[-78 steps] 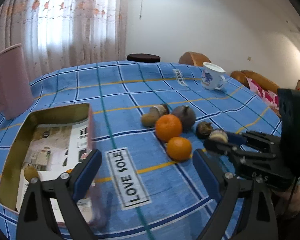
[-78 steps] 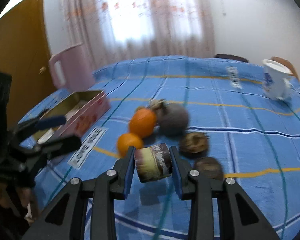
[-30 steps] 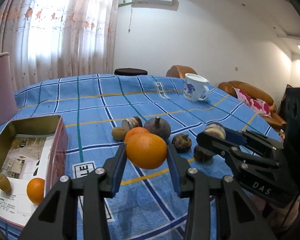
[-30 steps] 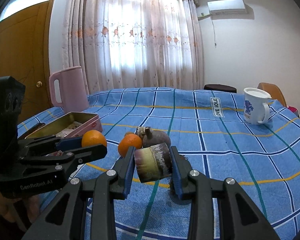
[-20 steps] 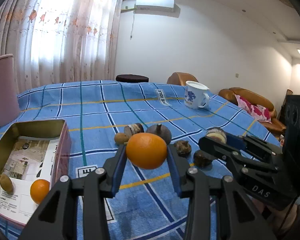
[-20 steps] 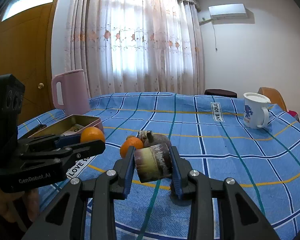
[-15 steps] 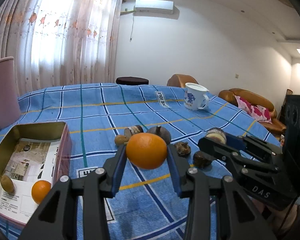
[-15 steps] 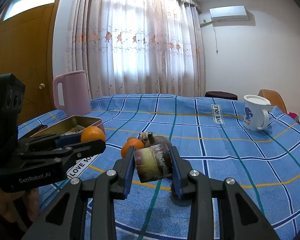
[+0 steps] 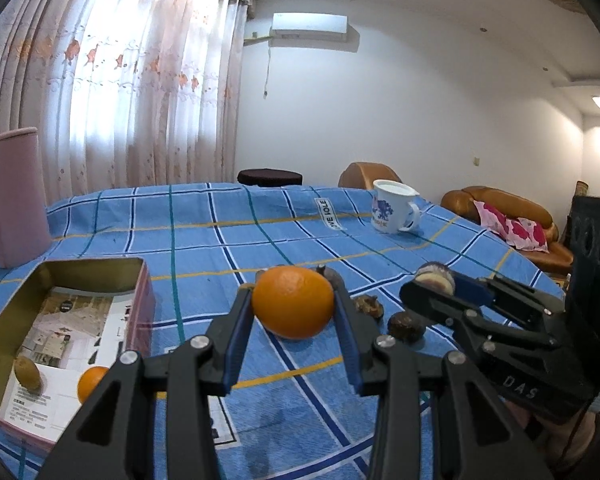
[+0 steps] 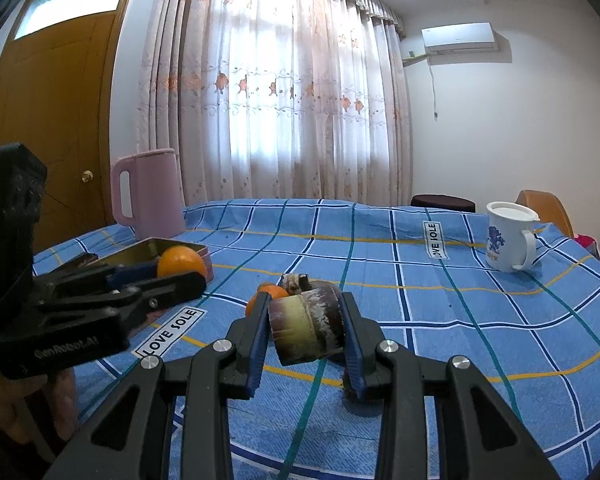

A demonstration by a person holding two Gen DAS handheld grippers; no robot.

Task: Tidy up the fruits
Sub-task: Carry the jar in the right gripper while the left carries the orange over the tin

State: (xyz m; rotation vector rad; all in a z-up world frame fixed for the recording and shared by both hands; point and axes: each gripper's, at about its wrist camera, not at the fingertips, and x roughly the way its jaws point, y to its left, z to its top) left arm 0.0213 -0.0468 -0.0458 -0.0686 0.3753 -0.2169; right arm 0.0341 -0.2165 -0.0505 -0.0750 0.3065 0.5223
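In the left wrist view, a pink jug (image 9: 10,196) stands at the far left on the blue checked tablecloth (image 9: 204,232). Beside it lies an open tin box (image 9: 138,280) holding a small brown fruit (image 9: 27,372) and a small orange (image 9: 92,382). The left gripper (image 9: 294,306) is closed on a big orange (image 9: 293,307), which sits squarely between the two blue pads near their tips, lifted clear of the cloth. Just right of it, two dark fruits (image 9: 404,326) rest on the cloth, and a white mug (image 9: 392,208) stands far back. At the right edge, the right gripper (image 10: 306,328) is clamped on a short cut stalk piece (image 10: 306,328), purple-brown with a yellowish end; seen from its own camera, the piece fills the gap between the pads, tilted slightly, held above the cloth.
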